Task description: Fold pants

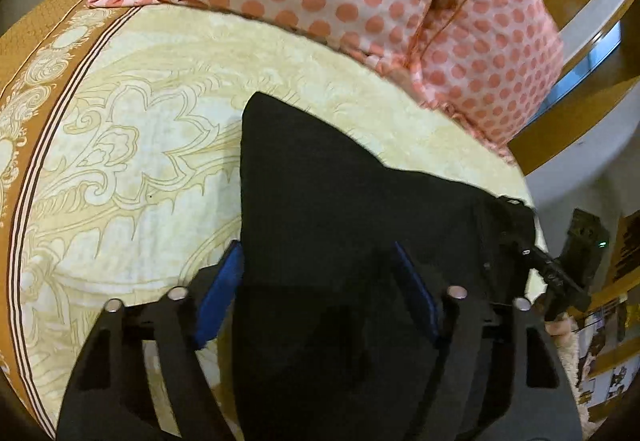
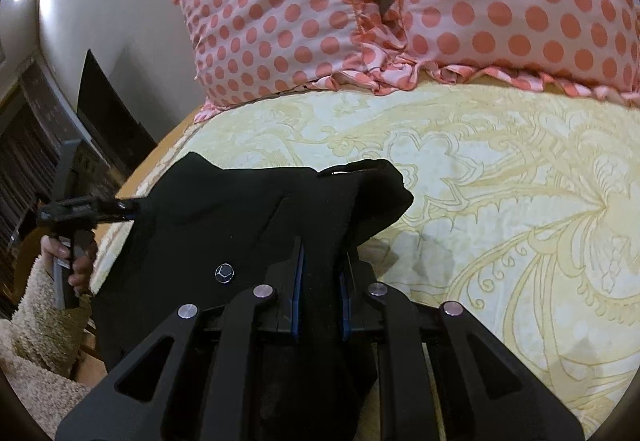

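Fabric of the black cloth pants (image 2: 240, 209) is clamped in your right gripper (image 2: 320, 281): its 2 blue-padded fingers (image 2: 298, 289) stand narrow, with a bunched fold of the waist end pinched between them. A round silver button (image 2: 224, 273) sits on the cloth just left of those fingers. Ahead of the fingertips the pants lie partly spread on the cream bed cover with gold floral pattern (image 2: 500, 201), and past that, well beyond the fingertips, rest 2 pink pillows with coral dots (image 2: 500, 1).

Your left gripper (image 1: 320, 281) has its 2 fingers moderately wide, with the dark cloth filling the gap between them and running forward to a pointed corner on the bed cover. You cannot tell from either view whether its blue pads press on the cloth. Seen from the right wrist camera, that gripper meets the pants' edge far left of the right fingers, carried by your left hand (image 2: 70, 261) in a fuzzy cream sleeve (image 2: 40, 305).
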Motion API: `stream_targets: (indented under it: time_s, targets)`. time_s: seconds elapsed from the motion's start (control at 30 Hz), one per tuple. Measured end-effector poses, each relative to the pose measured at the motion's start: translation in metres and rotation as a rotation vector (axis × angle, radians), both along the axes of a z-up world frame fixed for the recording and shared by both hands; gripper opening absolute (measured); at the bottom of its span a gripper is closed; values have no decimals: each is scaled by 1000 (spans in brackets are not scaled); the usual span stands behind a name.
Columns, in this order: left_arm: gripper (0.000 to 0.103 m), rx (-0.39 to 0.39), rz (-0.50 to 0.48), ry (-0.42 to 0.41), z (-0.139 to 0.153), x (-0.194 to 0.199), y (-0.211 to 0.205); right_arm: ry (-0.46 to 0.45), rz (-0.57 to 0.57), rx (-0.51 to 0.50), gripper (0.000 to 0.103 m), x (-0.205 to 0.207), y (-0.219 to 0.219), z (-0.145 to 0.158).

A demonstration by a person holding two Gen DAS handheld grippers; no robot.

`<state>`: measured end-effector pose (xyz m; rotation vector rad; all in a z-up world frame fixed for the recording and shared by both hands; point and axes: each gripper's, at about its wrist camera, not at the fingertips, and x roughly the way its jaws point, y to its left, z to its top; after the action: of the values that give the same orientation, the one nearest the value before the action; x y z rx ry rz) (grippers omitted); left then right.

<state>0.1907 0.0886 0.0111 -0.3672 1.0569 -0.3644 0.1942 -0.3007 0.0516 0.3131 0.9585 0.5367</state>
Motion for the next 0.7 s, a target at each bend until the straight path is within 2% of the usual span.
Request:
stream_targets:
  time_s: [0.03,0.07,0.1,0.2,0.3,0.37,0.5,0.7]
  targets:
    - [63,9,2,4,-1,2,-2,3,-3,11,14,0,-2,-2]
    - [56,13,13,8,-1,3,-1,1,-4,15,14,0,-2,-2]
    - [39,5,21,12,-1,3,2,-2,-5,19,14,0,-3,-3]
    - [15,-24,28,23,0,5,9,-3,-9,32,14,0,-4,-4]
    - [8,3,18,-4,6,3,5,4,-21,53,14,2,-6,-5]
    - [6,27,18,-30,13,1,0,5,-24,53,13,4,-7,-3]
    - [5,27,13,-90,31,4,-6,-4,-27,34,13,14,-9,4]
    - [5,95,8,-170,56,39,-28,-58,-51,-12,11,49,-11,19]
